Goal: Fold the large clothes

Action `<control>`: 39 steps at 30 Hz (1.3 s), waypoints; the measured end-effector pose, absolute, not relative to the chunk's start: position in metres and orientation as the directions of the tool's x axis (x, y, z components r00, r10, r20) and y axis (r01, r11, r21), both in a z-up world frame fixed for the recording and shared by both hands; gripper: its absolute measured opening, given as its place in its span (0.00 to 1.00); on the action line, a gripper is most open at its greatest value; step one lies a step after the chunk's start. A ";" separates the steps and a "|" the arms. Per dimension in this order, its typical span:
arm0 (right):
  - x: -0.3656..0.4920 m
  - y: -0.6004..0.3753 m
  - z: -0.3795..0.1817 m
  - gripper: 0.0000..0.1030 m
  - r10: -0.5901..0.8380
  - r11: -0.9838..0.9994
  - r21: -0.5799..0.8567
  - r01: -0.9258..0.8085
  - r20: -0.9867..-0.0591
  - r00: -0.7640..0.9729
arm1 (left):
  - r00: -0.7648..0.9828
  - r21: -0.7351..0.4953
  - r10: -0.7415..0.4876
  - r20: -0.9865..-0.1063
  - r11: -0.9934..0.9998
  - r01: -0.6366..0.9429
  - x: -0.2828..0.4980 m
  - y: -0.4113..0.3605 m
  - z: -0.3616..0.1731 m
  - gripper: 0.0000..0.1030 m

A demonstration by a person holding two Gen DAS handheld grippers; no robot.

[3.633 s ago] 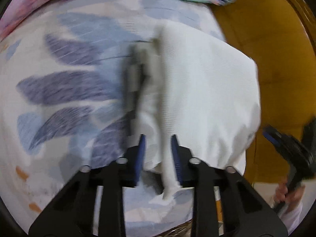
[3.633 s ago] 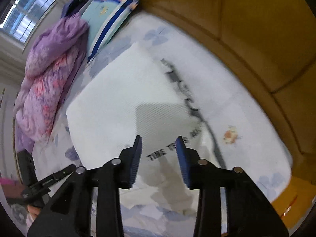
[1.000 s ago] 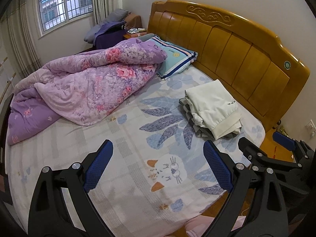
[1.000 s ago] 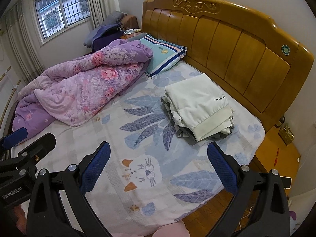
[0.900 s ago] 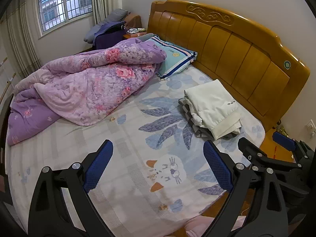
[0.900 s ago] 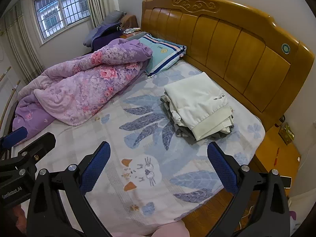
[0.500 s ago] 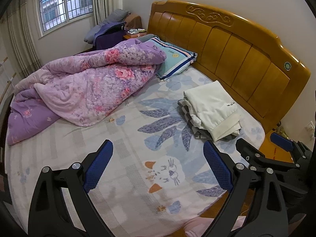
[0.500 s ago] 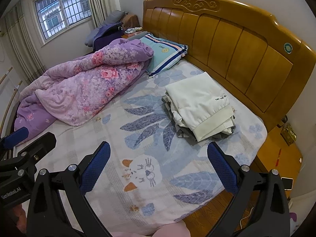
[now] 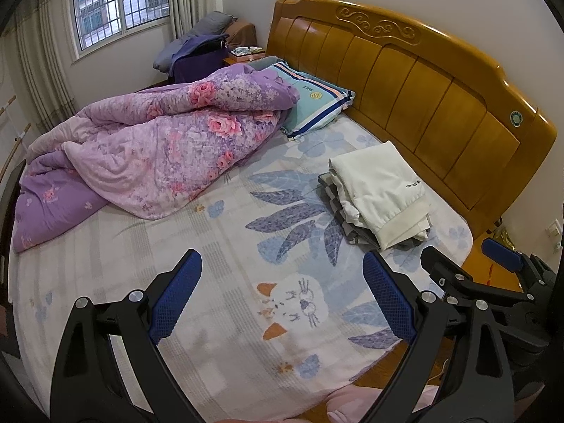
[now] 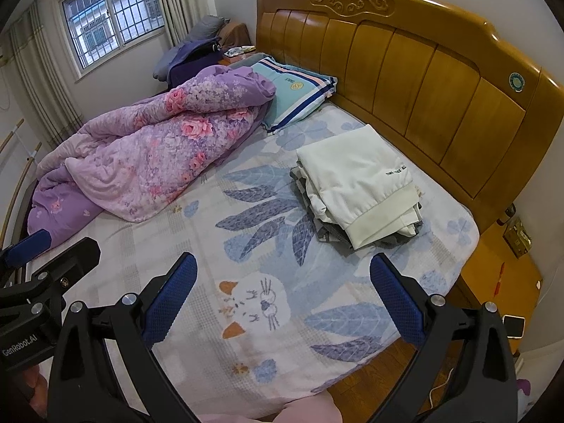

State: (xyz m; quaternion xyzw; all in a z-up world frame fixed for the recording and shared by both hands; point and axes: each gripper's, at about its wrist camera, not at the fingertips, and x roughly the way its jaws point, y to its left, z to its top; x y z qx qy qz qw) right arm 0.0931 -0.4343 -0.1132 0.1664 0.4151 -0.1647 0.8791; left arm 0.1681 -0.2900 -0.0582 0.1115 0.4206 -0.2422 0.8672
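While both grippers hung above the near edge of the bed point(image 9: 211, 239), the left gripper point(image 9: 282, 299) had its blue-padded fingers point(image 9: 176, 296) spread wide with nothing between them, and the right gripper point(image 10: 282, 299) was spread the same and empty. The folded white garment point(image 9: 380, 190) lay on a folded grey one point(image 9: 338, 211) at centre right of both frames, near the wooden headboard point(image 9: 423, 81). A purple floral quilt point(image 9: 158, 148) was heaped at left, touching a striped pillow point(image 9: 313, 105). Only the right wrist view showed a phone point(image 10: 513, 326) on the bedside cabinet point(image 10: 493, 275) at lower right; only the left wrist view showed a wall socket point(image 9: 552, 228) at the right edge.
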 end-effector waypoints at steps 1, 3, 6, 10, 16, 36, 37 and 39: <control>0.093 -0.434 -0.113 0.92 -0.152 0.890 0.157 0.428 -0.783 0.603 | 0.529 -0.012 -0.328 -0.783 0.858 0.514 0.168 -0.290 -0.058 0.90; 0.092 -0.433 -0.112 0.92 -0.158 0.889 0.156 0.431 -0.779 0.607 | 0.529 -0.021 -0.330 -0.782 0.862 0.506 0.168 -0.288 -0.059 0.91; 0.091 -0.431 -0.109 0.92 -0.170 0.890 0.148 0.432 -0.770 0.615 | 0.533 -0.023 -0.332 -0.778 0.863 0.505 0.166 -0.288 -0.058 0.91; 0.091 -0.434 -0.107 0.92 -0.174 0.889 0.149 0.433 -0.764 0.621 | 0.534 -0.028 -0.336 -0.776 0.864 0.503 0.165 -0.288 -0.058 0.91; 0.090 -0.438 -0.102 0.92 -0.189 0.881 0.156 0.446 -0.748 0.636 | 0.533 -0.029 -0.336 -0.777 0.864 0.502 0.165 -0.290 -0.058 0.90; 0.090 -0.443 -0.102 0.92 -0.215 0.873 0.146 0.466 -0.742 0.635 | 0.538 -0.030 -0.347 -0.768 0.859 0.511 0.169 -0.300 -0.052 0.90; 0.091 -0.443 -0.102 0.92 -0.215 0.872 0.147 0.466 -0.741 0.636 | 0.539 -0.030 -0.347 -0.768 0.859 0.512 0.170 -0.300 -0.052 0.90; 0.092 -0.443 -0.103 0.92 -0.216 0.871 0.147 0.468 -0.741 0.636 | 0.538 -0.029 -0.348 -0.768 0.858 0.512 0.170 -0.301 -0.051 0.91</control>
